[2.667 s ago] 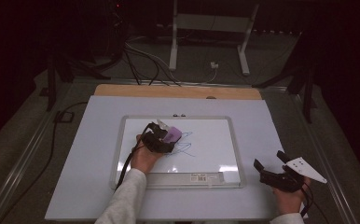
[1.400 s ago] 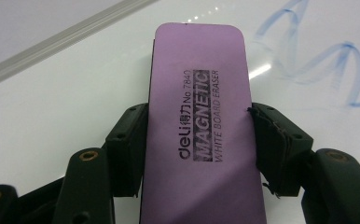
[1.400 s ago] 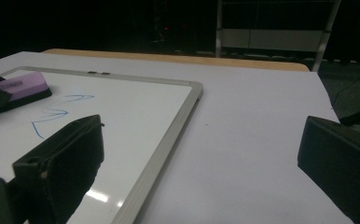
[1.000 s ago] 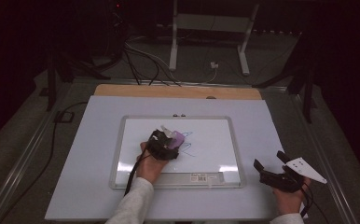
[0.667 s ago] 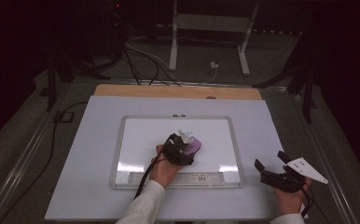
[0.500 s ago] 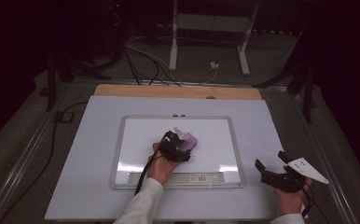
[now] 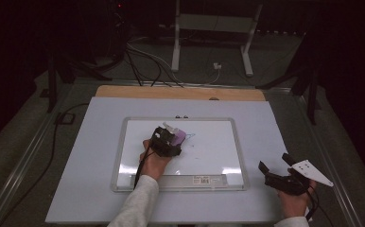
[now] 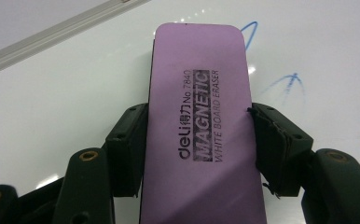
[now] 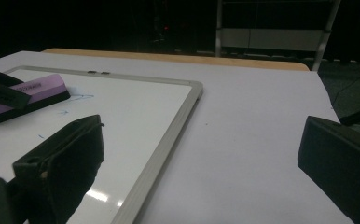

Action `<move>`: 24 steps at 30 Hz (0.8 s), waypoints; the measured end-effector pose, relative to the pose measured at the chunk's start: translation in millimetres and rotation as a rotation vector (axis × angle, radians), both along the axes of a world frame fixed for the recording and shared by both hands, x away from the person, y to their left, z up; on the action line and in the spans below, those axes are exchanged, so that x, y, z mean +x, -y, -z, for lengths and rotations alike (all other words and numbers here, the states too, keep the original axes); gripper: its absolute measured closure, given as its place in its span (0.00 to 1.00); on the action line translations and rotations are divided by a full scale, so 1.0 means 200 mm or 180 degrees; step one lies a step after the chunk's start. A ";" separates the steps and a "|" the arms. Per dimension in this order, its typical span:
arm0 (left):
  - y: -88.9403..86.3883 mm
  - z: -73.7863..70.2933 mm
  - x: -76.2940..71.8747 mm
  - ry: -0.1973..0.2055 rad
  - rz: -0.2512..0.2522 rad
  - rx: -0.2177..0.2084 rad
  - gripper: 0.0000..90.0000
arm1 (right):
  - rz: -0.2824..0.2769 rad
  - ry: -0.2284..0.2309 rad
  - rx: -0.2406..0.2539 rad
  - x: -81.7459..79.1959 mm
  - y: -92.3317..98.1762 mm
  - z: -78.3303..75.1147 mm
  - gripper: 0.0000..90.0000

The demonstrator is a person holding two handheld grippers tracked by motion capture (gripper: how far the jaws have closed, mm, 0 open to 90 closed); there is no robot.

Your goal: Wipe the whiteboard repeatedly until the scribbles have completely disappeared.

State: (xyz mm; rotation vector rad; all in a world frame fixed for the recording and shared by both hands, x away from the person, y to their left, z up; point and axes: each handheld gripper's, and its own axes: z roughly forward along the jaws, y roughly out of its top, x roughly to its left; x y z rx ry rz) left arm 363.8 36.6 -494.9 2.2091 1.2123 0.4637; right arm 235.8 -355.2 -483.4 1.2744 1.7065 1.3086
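Eraser (image 8: 201, 135) underside against whiteboard (image 8: 66, 93)

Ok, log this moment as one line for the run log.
left hand-held gripper: shut on purple eraser, on whiteboard | blue marks: remaining | right hand-held gripper: open, idle off board

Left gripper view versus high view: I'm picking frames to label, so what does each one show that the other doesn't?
Left gripper view alone: the print on the purple eraser, "deli No 7840 MAGNETIC WHITE BOARD ERASER", and both jaws pressed against its long sides.

High view alone: the whole whiteboard on the white table, the person's forearms, the right gripper open off the board's right edge, and cables on the floor behind.

Both: the eraser on the board, held by the left gripper, beside faint blue marks.
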 end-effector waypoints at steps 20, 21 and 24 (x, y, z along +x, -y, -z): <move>0.32 0.00 -0.14 -0.0109 0.0829 -0.0166 0.47 | -0.0006 0.0005 -0.0005 0.00 0.00 0.00 0.01; 0.32 0.00 -0.14 -0.0120 0.0801 -0.0179 0.47 | -0.0005 0.0007 -0.0005 0.00 0.00 0.00 0.01; 0.29 0.00 -0.11 -0.0107 0.0639 -0.0158 0.47 | 0.0002 0.0012 -0.0004 0.00 0.00 0.00 0.01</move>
